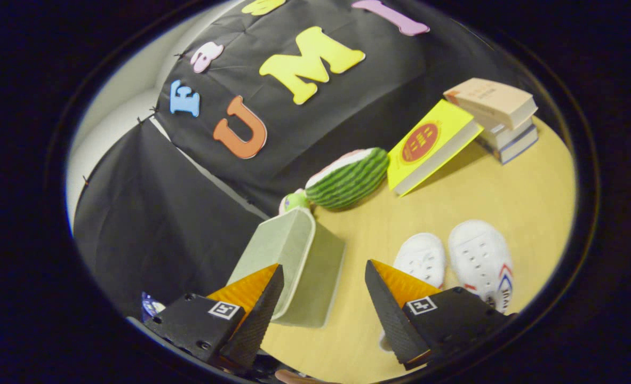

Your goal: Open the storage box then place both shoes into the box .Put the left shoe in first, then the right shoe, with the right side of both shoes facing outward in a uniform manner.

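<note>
A pale grey-green storage box [315, 277] stands on the wooden table [507, 197], just ahead of my fingers, and its lid [278, 245] looks down. My gripper [324, 265] is open and holds nothing. One fingertip [264, 288] overlaps the lid's near edge; the other fingertip [387, 290] is off the box, towards the shoes. Two white shoes lie side by side beyond that finger, toes pointing away. The nearer shoe [422, 258] is partly hidden by the finger. The farther shoe [480, 256] has red and blue stripes on its side.
A watermelon plush [350, 178] lies beyond the box against the cloth wall, with a small green toy [294, 201] beside it. A yellow book [432, 144] leans on a stack of books [499, 117] at the table's far corner. Bare table lies between the shoes and the books.
</note>
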Available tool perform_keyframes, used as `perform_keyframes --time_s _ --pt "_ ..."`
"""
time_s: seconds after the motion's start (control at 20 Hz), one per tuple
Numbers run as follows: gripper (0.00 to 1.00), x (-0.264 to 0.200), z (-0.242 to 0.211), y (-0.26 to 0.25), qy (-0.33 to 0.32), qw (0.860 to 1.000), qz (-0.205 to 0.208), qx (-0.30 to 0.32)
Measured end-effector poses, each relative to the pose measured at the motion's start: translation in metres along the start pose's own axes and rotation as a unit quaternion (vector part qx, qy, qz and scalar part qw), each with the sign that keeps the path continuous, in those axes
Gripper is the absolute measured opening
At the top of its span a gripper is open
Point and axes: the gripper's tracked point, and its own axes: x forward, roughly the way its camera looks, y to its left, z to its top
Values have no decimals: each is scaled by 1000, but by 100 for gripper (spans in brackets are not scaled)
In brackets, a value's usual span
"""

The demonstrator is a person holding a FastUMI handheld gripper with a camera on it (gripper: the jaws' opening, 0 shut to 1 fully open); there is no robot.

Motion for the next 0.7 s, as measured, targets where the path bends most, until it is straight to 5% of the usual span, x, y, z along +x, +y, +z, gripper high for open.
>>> perform_keyframes --time_s 0.3,0.5,0.7 --pt "97 63 -23 36 114 978 149 95" --pt "97 104 -33 33 174 968 143 109" --pt "97 127 -33 47 204 951 189 138"
